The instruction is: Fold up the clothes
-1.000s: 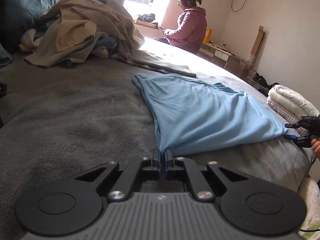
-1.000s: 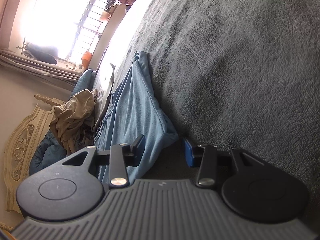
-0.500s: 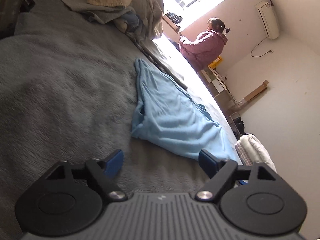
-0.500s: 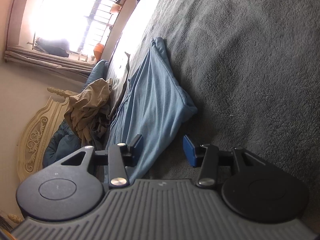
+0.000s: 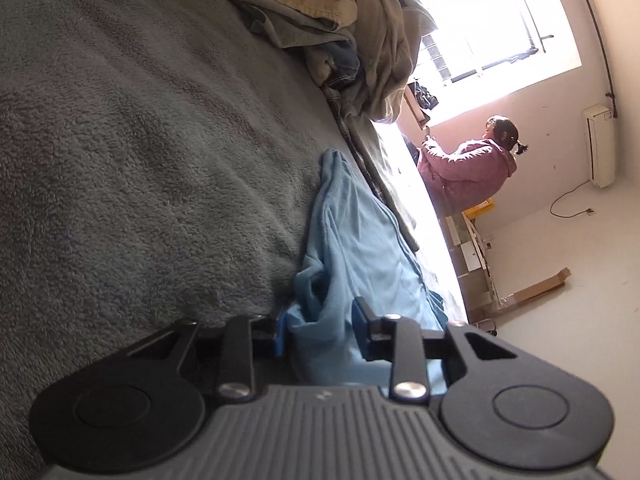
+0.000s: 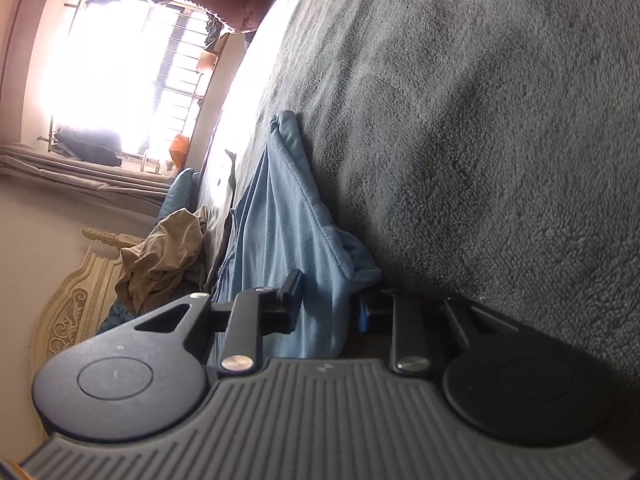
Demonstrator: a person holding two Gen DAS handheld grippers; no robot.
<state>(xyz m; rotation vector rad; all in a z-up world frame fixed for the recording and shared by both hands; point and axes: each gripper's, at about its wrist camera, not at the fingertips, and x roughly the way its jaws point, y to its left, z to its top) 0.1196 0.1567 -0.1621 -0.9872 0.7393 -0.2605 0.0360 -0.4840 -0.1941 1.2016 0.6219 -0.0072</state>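
A light blue garment (image 5: 360, 240) lies in a long strip on the grey fleece blanket (image 5: 140, 140). In the left wrist view my left gripper (image 5: 320, 328) is rolled on its side at the garment's near end. Its jaws are closing, with a loose fold of blue cloth between the blue pads (image 5: 280, 334) and not pinched. In the right wrist view the same garment (image 6: 280, 220) runs away from my right gripper (image 6: 330, 308). Those jaws are closing too, around the rumpled near edge, which still hangs slack between the fingers.
A heap of beige and grey clothes (image 5: 320, 12) sits further up the bed, also seen by the carved headboard (image 6: 68, 320). A person in a maroon jacket (image 5: 468, 176) sits at the bed's far edge below a bright window. The grey blanket (image 6: 480, 140) stretches on beside the garment.
My left gripper let go of the garment's corner, opened wide, rolled onto its side and dropped to the cloth, now narrowing around a fold. My right gripper narrowed around the near edge.
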